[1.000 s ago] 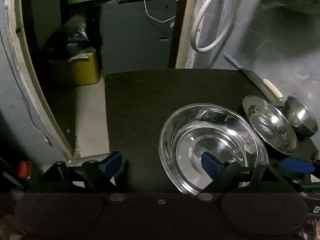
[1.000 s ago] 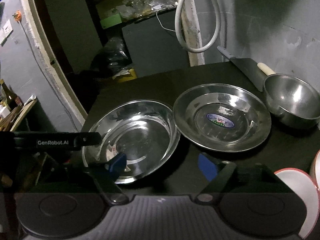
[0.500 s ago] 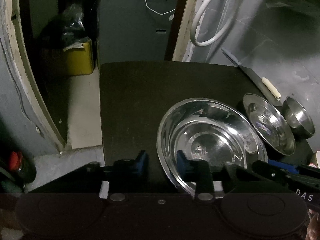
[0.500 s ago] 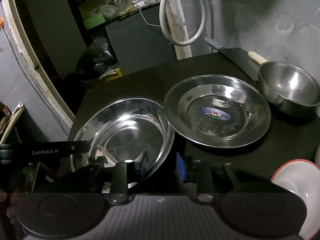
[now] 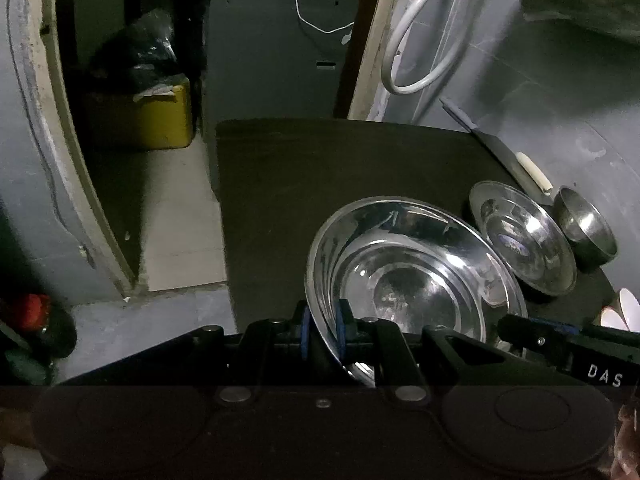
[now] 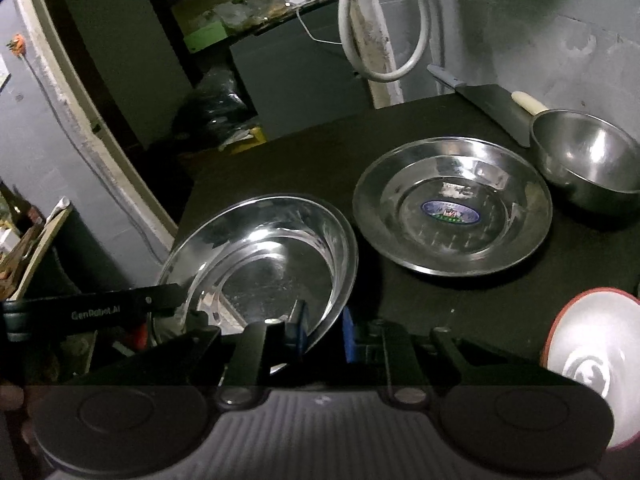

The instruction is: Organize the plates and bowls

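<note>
A large steel basin (image 5: 412, 280) sits on the dark table (image 5: 320, 168); it also shows in the right wrist view (image 6: 264, 256). My left gripper (image 5: 322, 330) is shut on its near left rim. My right gripper (image 6: 322, 334) is shut on its near right rim. A steel plate with a blue sticker (image 6: 452, 206) lies right of the basin, also seen in the left wrist view (image 5: 520, 236). A small steel bowl (image 6: 588, 158) stands at the far right, also in the left wrist view (image 5: 586, 222).
A white bowl with a red rim (image 6: 592, 360) sits at the near right. A cleaver with a pale handle (image 6: 492, 100) lies at the back by the wall. A white hose (image 6: 380, 40) hangs behind. The table's left edge drops to the floor (image 5: 180, 216).
Both grippers have moved forward and closed from open onto the basin's near rim, one on each side. The basin now looks slightly tilted.
</note>
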`<state>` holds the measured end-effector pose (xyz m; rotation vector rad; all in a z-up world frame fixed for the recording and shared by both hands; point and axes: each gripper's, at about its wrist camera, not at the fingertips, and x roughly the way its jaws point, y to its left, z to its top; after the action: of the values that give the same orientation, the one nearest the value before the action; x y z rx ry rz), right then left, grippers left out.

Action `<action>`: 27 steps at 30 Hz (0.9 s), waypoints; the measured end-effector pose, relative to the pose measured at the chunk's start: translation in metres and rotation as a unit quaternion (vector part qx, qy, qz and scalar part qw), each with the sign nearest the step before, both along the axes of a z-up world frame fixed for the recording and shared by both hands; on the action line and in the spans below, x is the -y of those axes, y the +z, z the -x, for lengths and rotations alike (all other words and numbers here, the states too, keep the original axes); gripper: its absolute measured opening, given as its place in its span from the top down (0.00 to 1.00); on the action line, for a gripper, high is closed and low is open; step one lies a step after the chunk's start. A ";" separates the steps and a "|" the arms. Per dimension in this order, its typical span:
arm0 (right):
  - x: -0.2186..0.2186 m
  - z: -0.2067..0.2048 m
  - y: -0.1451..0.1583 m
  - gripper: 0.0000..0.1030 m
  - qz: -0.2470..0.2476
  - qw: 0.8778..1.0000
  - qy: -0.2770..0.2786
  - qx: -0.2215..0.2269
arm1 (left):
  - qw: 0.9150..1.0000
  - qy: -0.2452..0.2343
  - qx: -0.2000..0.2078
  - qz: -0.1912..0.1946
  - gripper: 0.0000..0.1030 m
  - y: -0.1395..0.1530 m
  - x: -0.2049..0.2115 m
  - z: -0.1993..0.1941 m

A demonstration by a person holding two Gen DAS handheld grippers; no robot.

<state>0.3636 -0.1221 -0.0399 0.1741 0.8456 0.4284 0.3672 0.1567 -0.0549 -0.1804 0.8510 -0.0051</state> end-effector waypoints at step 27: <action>0.092 0.128 0.031 0.80 0.013 0.998 -0.054 -0.010 | 0.988 -0.140 0.013 -0.068 0.83 0.027 0.102 0.105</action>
<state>0.2355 -0.2143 -0.0085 0.1986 0.8576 0.3144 0.2625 0.0552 -0.0282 0.0680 0.8421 -0.2117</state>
